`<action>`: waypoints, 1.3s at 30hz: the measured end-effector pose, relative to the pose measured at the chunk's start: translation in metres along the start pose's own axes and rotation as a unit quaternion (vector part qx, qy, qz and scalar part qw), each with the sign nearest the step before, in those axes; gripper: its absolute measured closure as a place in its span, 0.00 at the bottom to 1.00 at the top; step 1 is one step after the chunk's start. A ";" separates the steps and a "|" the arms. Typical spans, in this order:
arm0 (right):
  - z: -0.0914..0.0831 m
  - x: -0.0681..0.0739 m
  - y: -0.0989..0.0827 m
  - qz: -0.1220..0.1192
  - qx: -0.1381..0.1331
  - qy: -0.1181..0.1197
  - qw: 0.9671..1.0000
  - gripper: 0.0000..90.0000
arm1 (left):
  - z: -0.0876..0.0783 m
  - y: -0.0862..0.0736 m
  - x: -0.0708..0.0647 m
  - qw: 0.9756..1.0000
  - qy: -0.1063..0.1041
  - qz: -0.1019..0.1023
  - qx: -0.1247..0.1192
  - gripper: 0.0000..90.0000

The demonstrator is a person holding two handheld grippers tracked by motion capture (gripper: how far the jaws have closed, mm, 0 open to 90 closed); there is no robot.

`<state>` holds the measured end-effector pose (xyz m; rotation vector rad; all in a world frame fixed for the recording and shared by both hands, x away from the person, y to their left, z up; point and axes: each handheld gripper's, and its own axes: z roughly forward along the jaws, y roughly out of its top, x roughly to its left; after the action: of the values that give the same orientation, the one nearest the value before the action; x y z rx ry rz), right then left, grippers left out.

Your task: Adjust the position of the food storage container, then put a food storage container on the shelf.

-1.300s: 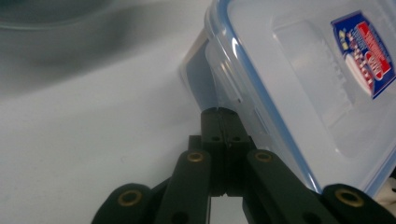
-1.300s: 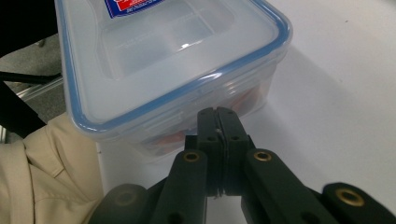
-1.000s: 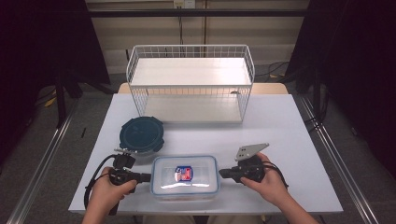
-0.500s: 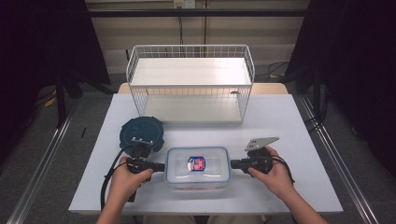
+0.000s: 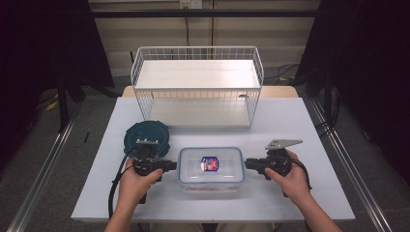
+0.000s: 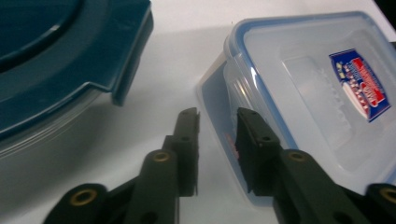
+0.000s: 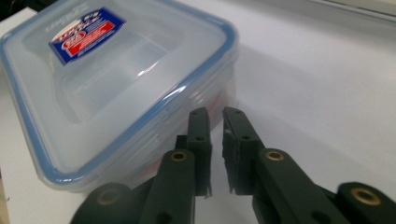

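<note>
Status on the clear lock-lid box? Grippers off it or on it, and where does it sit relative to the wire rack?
Looks done: clear lidded box stands on the white table, lid on, beside the teal round container. In hand: the left gripper and right gripper flank its ends; their jaws have just been opening, nothing between them. Possibly left: the white wire rack holds nothing.

A clear rectangular food box [image 5: 211, 166] with a blue-rimmed lid shut and a red-blue label lies flat between the two tongs.

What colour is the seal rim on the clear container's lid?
Blue, running round the edge of the clear container's lid; the right gripper view shows it best.
</note>
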<state>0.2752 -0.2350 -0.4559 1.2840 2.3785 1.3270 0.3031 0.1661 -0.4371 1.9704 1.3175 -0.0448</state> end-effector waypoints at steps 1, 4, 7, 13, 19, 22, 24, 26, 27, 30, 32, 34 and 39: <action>0.000 0.000 0.000 0.000 0.000 0.000 1.000 0.87 | -0.001 -0.001 0.000 1.000 -0.002 -0.003 -0.004 0.76; -0.004 0.000 0.001 0.016 -0.014 -0.001 1.000 0.78 | -0.006 -0.003 0.003 1.000 -0.006 -0.007 -0.012 0.70; -0.007 0.002 0.002 0.038 -0.036 0.002 0.999 0.65 | -0.012 -0.004 0.004 1.000 -0.013 -0.013 -0.022 0.63; -0.010 0.003 0.004 0.070 -0.058 0.001 0.996 0.44 | -0.019 -0.001 0.006 0.998 -0.045 -0.029 -0.041 0.31; -0.014 -0.002 0.004 0.105 -0.091 0.019 0.990 0.29 | -0.012 0.000 0.004 0.997 -0.069 -0.031 -0.030 0.20; -0.014 -0.001 0.003 0.123 -0.099 0.039 0.987 0.24 | -0.009 0.000 0.003 0.996 -0.070 -0.034 -0.038 0.19; -0.012 0.000 0.002 0.126 -0.102 0.048 0.986 0.23 | -0.009 -0.001 0.003 0.995 -0.073 -0.038 -0.051 0.19; -0.010 0.001 0.002 0.139 -0.105 0.062 0.983 0.22 | -0.009 -0.002 0.002 0.995 -0.076 -0.042 -0.057 0.18; -0.009 0.002 0.002 0.142 -0.107 0.067 0.982 0.22 | -0.008 -0.003 0.002 0.994 -0.080 -0.046 -0.061 0.18; -0.005 0.003 0.001 0.150 -0.108 0.083 0.979 0.23 | -0.003 -0.006 0.001 0.992 -0.094 -0.051 -0.061 0.21; -0.003 0.005 0.001 0.155 -0.103 0.088 0.979 0.26 | 0.000 -0.008 0.000 0.993 -0.094 -0.049 -0.060 0.22; 0.000 0.006 -0.001 0.165 -0.094 0.096 0.977 0.27 | 0.003 -0.008 -0.002 0.993 -0.092 -0.046 -0.059 0.21; 0.005 0.005 -0.004 0.191 -0.087 0.099 0.973 0.33 | 0.006 -0.010 -0.003 0.992 -0.096 -0.042 -0.067 0.22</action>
<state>0.2718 -0.2292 -0.4607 1.6862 2.1366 1.8028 0.2955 0.1622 -0.4454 1.7502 1.2439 -0.1781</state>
